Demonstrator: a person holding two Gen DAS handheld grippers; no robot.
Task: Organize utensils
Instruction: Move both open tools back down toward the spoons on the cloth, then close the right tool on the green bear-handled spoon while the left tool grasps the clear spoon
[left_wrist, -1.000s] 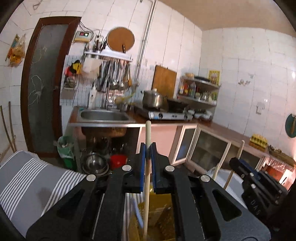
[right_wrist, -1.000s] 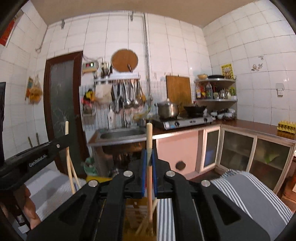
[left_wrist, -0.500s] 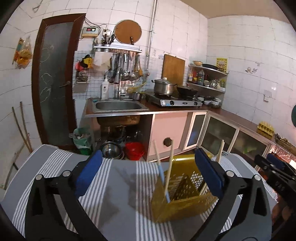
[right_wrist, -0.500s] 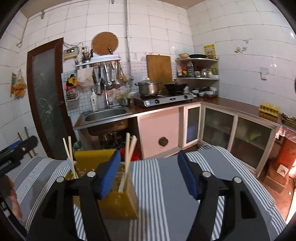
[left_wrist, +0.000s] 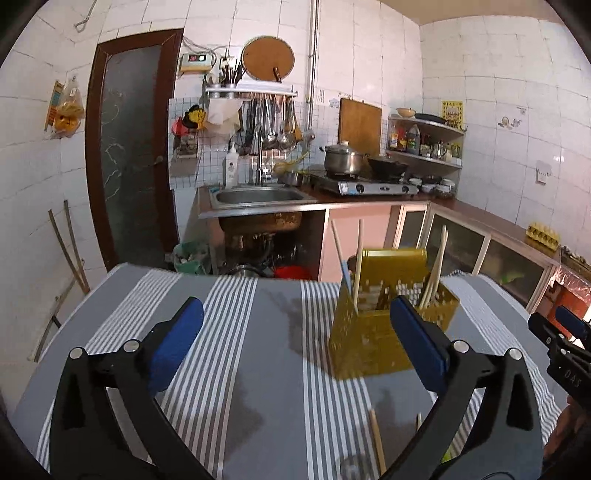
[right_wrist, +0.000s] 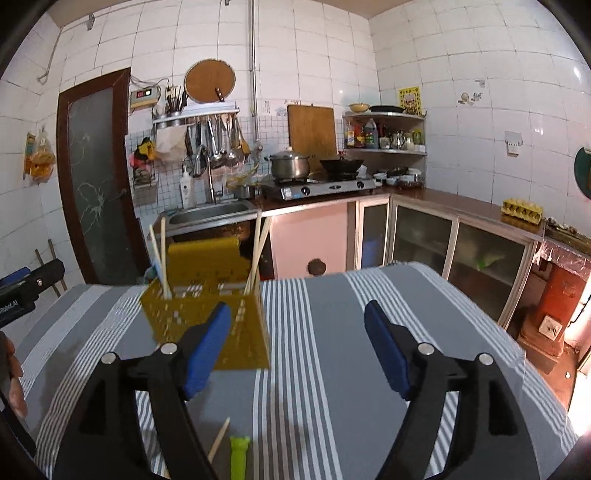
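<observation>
Both tools have let go of their chopsticks and drawn back: left tool (left_wrist: 295, 347) gapes fully, right tool (right_wrist: 297, 345) has just been opening, both empty. Wooden chopsticks (left_wrist: 357, 266) stand in the perforated yellow plastic holder (left_wrist: 364, 343) on the grey-striped bench (left_wrist: 258, 332); a loose chopstick (left_wrist: 377, 441) and green handle (right_wrist: 239, 456) are cut off below.

We see a woven, matt striped cloth (left_wrist: 258, 350) in grey and white covering the counter. On it stands a yellow perforated plastic holder (right_wrist: 207, 314), slightly glossy, with pale bare-wood chopsticks (right_wrist: 256, 251) in it; another wooden chopstick (left_wrist: 377, 439) lies at 6 o'clock from it, beside a smooth green plastic handle (right_wrist: 238, 456). Each hand-held gripper is matt black plastic with metal rivets and matt blue pads (left_wrist: 181, 343). Behind, the wall tiles (right_wrist: 332, 55) are glossy, the sink (left_wrist: 258, 195) brushed metal.
</observation>
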